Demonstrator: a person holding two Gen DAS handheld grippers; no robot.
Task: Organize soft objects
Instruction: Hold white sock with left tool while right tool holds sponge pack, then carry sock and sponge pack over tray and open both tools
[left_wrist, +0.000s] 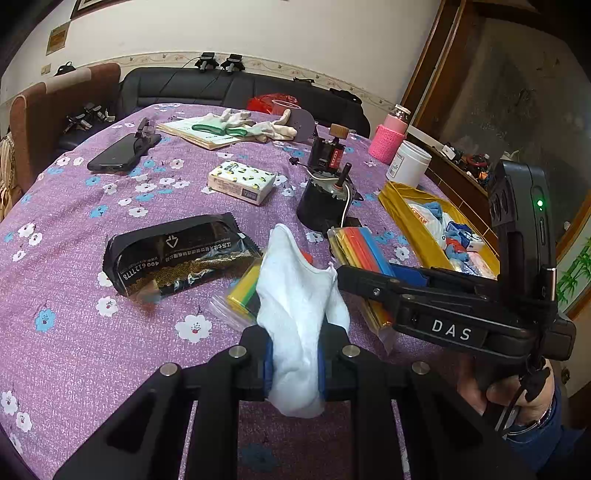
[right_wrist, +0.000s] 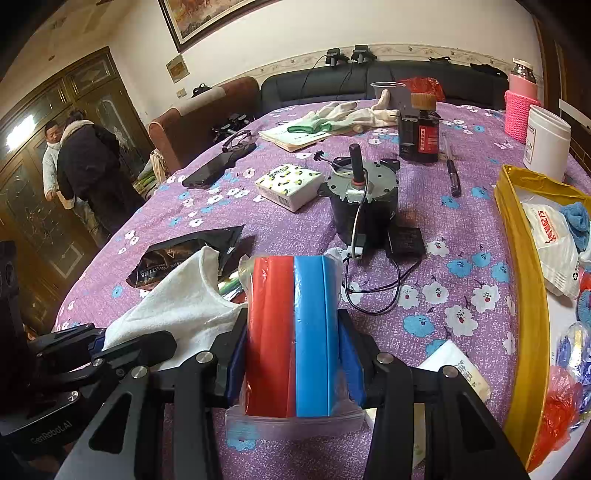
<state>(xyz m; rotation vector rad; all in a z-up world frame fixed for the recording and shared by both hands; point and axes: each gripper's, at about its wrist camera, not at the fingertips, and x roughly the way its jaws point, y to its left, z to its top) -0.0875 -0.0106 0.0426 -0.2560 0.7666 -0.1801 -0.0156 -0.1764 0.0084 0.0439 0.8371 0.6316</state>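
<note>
My left gripper (left_wrist: 294, 363) is shut on a white cloth (left_wrist: 299, 295), held above the purple flowered tablecloth (left_wrist: 74, 266). The cloth also shows in the right wrist view (right_wrist: 181, 299), at lower left. My right gripper (right_wrist: 293, 363) is shut on a clear bag of red and blue strips (right_wrist: 293, 332). From the left wrist view the right gripper's body (left_wrist: 443, 306) reaches in from the right onto that bag of coloured strips (left_wrist: 356, 247). A yellow box (right_wrist: 524, 295) with soft items in it stands at the right; it also shows in the left wrist view (left_wrist: 417, 221).
On the table lie a black foil packet (left_wrist: 177, 254), a tissue pack (left_wrist: 242, 181), a black motor with wires (right_wrist: 364, 199), a phone (left_wrist: 118, 153), white gloves (left_wrist: 258, 125), a dark bottle (right_wrist: 423, 133), a white jar (right_wrist: 546, 142) and a pink-sleeved bottle (left_wrist: 389, 136). Two people (right_wrist: 81, 162) stand at the far left.
</note>
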